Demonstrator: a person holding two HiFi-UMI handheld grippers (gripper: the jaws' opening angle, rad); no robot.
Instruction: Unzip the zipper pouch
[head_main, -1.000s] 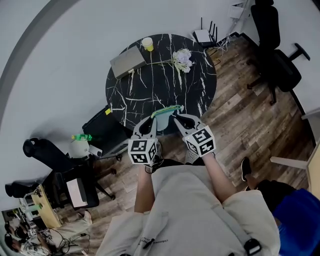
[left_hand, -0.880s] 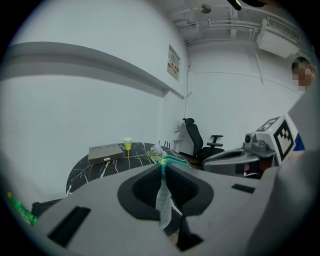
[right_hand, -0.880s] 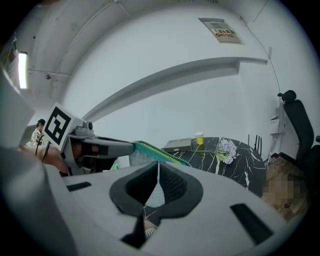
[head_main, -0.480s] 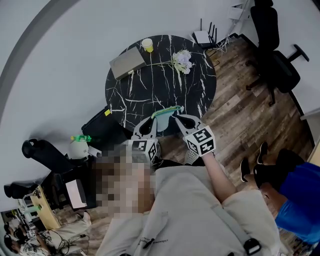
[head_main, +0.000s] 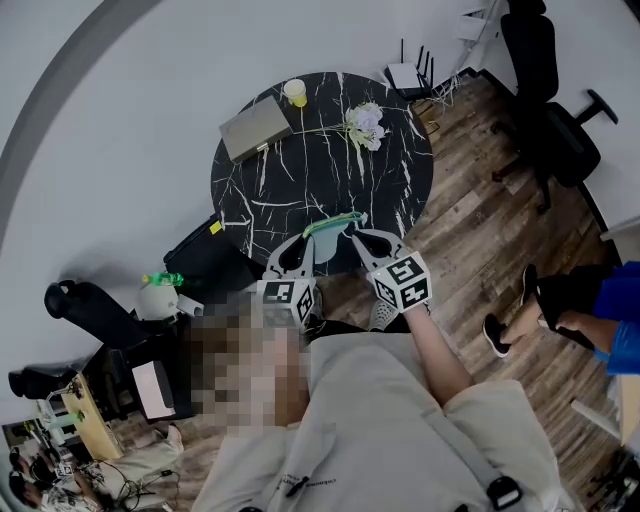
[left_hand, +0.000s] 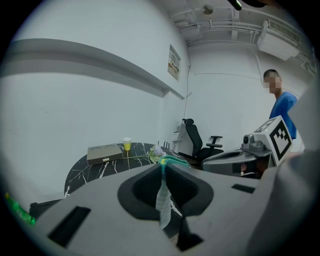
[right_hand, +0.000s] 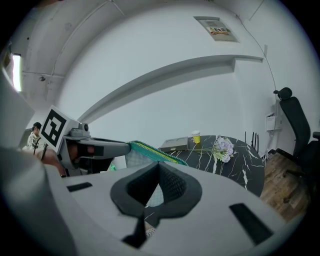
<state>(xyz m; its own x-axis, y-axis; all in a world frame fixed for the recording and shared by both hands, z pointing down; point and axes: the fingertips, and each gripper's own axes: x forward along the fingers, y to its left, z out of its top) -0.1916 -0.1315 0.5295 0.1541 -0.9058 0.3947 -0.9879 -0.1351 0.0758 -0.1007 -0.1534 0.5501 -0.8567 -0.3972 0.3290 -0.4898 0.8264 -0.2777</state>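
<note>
Left tool (left_hand: 164, 169): grey two-jaw unit topped by a marker cube. Its jaws are nearly together and pinch one end of the green mesh zipper pouch (left_hand: 162, 196), whose fabric hangs down between the pads.

Right tool (right_hand: 159, 165): matching unit, facing the left tool (head_main: 306, 240). Its jaws are pressed together on the pouch's green zipper edge (right_hand: 150, 149), near the opposite end. Whether a pull tab sits between the pads cannot be made out.

Pouch (head_main: 333, 224): held in the air between the left tool and the right tool (head_main: 354, 237), zipper edge uppermost, over the near edge of the round black marble-pattern tabletop (head_main: 300, 175).

On the tabletop:
- Flat grey rectangular box (head_main: 256, 123), at the far left.
- Small yellow cup (head_main: 295, 90), at the far edge just beside the box.
- Bunch of pale purple flowers (head_main: 365, 122), at the far right, its stem lying toward the box.

Beyond the tabletop:
- White router with black antennas (head_main: 408, 72), on the wooden floor past the far right edge.
- Black office chair (head_main: 550, 110), well apart to the right.
</note>
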